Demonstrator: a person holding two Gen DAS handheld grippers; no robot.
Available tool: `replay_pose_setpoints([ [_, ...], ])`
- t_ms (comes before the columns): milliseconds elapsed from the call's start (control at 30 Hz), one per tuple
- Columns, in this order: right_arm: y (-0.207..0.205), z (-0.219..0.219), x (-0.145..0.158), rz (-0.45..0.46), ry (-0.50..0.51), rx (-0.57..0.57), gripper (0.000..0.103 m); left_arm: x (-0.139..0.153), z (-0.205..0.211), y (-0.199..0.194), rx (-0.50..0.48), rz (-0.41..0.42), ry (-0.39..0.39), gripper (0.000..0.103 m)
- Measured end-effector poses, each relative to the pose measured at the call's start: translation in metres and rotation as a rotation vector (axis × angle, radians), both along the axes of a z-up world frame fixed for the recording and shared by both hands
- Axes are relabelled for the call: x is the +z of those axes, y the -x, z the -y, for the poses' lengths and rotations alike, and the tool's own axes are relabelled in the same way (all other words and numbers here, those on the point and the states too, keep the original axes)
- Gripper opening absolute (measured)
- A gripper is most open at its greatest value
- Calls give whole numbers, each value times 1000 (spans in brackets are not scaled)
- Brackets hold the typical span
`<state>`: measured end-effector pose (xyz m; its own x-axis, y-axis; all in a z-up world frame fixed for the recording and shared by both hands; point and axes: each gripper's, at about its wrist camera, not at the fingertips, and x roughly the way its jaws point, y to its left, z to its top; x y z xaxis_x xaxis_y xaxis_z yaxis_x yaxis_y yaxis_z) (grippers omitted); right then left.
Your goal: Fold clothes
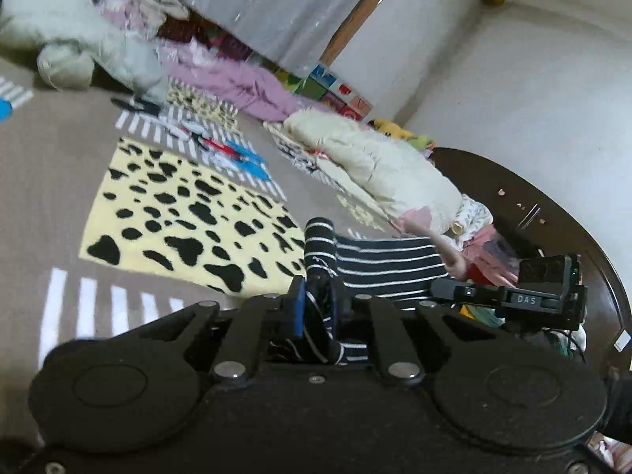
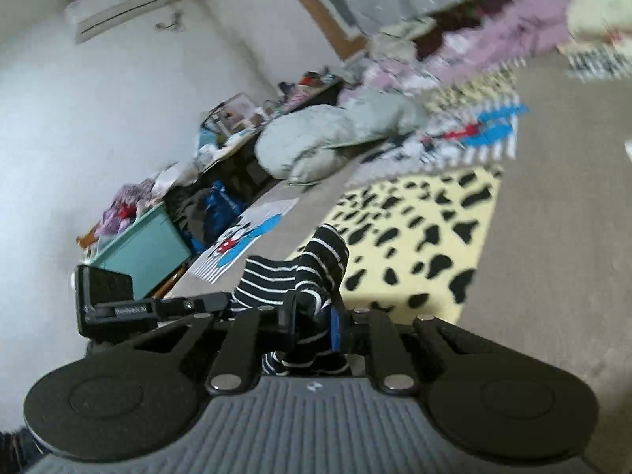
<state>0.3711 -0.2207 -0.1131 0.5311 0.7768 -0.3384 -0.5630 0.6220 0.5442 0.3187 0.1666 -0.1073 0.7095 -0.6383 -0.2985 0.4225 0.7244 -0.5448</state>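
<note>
A black garment with thin white stripes (image 1: 379, 264) is stretched between both grippers above the floor. My left gripper (image 1: 318, 308) is shut on one bunched end of it, the cloth pinched between the blue pads. The other gripper's black body (image 1: 513, 296) shows at the right of the left wrist view. In the right wrist view my right gripper (image 2: 314, 320) is shut on the other bunched end of the striped garment (image 2: 284, 276), and the left gripper's body (image 2: 118, 304) shows at the left. Part of the cloth hangs hidden under the jaws.
A yellow mat with black cow spots (image 1: 185, 217) lies on the brown carpet (image 2: 553, 237). Piles of clothes and bedding (image 1: 375, 162) line the wall, with a big white plush (image 1: 51, 19) and a round dark table (image 1: 553, 213). A teal box (image 2: 146, 245) stands left.
</note>
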Motion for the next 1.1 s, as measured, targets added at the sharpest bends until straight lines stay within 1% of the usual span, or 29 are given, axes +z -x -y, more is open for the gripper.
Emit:
replay_pose_setpoints([
  [100,27,-2,19,64,23,25,17,10,2,37,-3,66,-29,10],
  [133,39,-4,25,91,39,40,17,13,5,50,-7,86,-60,10],
  [200,61,-8,33,132,67,60,17,21,14,78,-15,133,-152,10],
  [267,88,-12,40,177,100,82,17,25,20,105,-32,161,-206,9],
  [400,145,-18,46,261,189,119,17,25,26,154,-39,206,-256,9],
  [500,185,-21,47,308,230,134,17,25,30,196,-39,258,-267,9],
  [567,209,-25,48,343,263,150,17,24,38,224,-53,304,-335,9],
  [600,223,-27,50,366,284,162,17,22,42,235,-63,311,-373,9],
  [700,265,-40,51,475,421,211,17,12,53,261,-91,322,-493,9],
  [767,289,-49,48,542,527,255,17,0,60,270,-106,311,-576,9],
  [800,299,-55,41,573,607,290,17,-7,64,275,-116,307,-621,9],
  [867,318,-66,26,634,765,358,17,-16,69,286,-149,301,-687,9],
  [900,324,-68,18,651,823,385,18,-20,71,293,-169,301,-718,9],
  [1000,337,-66,5,637,892,437,18,-31,84,310,-258,303,-838,9],
  [1033,340,-64,4,634,905,437,18,-32,86,316,-275,301,-874,9],
  [1067,343,-62,3,633,923,437,23,-29,85,319,-276,295,-875,9],
  [1100,349,-58,1,632,946,434,23,-25,82,321,-264,289,-853,9],
])
